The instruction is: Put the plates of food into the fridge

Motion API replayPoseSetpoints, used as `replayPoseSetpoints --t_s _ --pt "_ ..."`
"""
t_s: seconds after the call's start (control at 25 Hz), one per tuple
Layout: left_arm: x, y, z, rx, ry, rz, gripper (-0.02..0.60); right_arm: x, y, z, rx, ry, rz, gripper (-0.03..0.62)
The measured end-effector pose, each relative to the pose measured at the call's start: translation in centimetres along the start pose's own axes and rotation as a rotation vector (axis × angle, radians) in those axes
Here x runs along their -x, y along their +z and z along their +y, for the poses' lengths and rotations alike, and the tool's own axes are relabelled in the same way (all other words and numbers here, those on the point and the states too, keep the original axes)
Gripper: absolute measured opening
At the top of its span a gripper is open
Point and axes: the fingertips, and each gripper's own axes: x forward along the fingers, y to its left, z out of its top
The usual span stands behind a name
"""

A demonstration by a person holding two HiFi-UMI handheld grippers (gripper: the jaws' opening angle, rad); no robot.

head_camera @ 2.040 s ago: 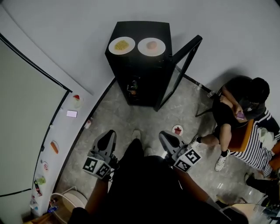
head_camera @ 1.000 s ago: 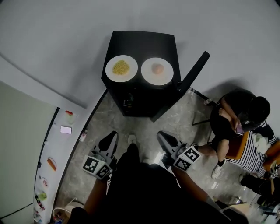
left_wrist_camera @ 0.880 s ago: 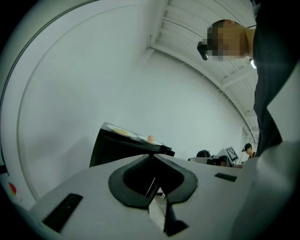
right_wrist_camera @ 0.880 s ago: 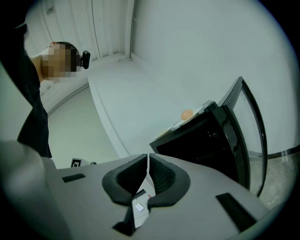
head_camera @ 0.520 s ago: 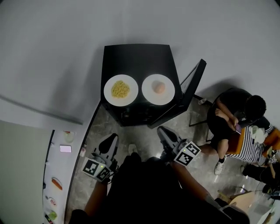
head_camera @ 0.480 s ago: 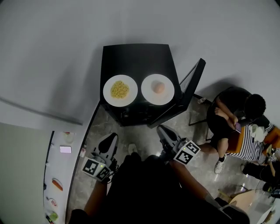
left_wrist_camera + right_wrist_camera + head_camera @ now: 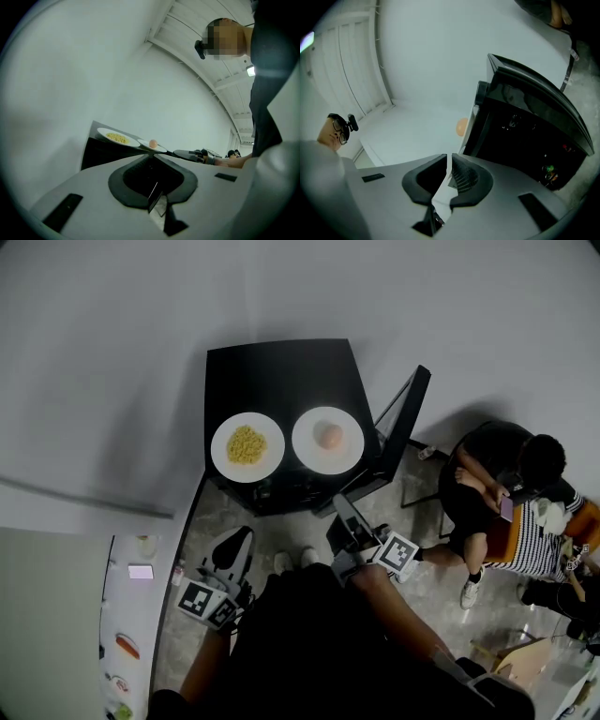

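Observation:
Two white plates rest on top of a black fridge [image 7: 281, 371]. The left plate [image 7: 247, 446] holds yellow food, and the right plate [image 7: 327, 440] holds one pinkish round piece. My right gripper [image 7: 339, 517] is shut on nothing and hangs just below the fridge's front edge, under the right plate. My left gripper [image 7: 234, 545] is lower and to the left, also shut and empty. The left gripper view shows the yellow-food plate [image 7: 117, 138], the pinkish-food plate [image 7: 152, 145] and my right gripper [image 7: 192, 153]. The right gripper view shows the pinkish food [image 7: 461, 126] and the fridge's dark inside [image 7: 525, 140].
The fridge door [image 7: 398, 423] stands open to the right. A person sits on a chair [image 7: 511, 484] at the right, feet on the stone floor. A white counter [image 7: 141, 571] with small items runs along the left. A small green item [image 7: 548, 169] sits inside the fridge.
The fridge and plates have come closer in the head view. My right gripper has moved forward and left, up to the fridge's front. The left gripper has hardly moved.

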Motion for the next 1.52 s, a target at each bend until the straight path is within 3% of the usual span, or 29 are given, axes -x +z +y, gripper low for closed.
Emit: replayPoseSetpoints --t_s 0.32,0.8,1.28,1.52 --pt "-1.1 0.6 -0.9 -0.078 0.014 0.001 0.025 -1.5 1.6 -1.2 -0.117 -0.007 -0.032 0.047" --pt "-2.1 0.6 -1.2 -0.097 0.013 0.001 0.023 -2.8 2.8 -2.7 -0.22 -0.009 -0.06 0.101" --pt "-2.2 0.4 0.5 -0.038 0.08 0.011 0.023 -3.9 3.6 -4.4 -0.318 -0.059 -0.107 0.106" --pt "-2.5 0.6 0.5 -0.04 0.088 0.015 0.023 -4.3 3.5 -4.5 -0.356 -0.09 -0.082 0.066"
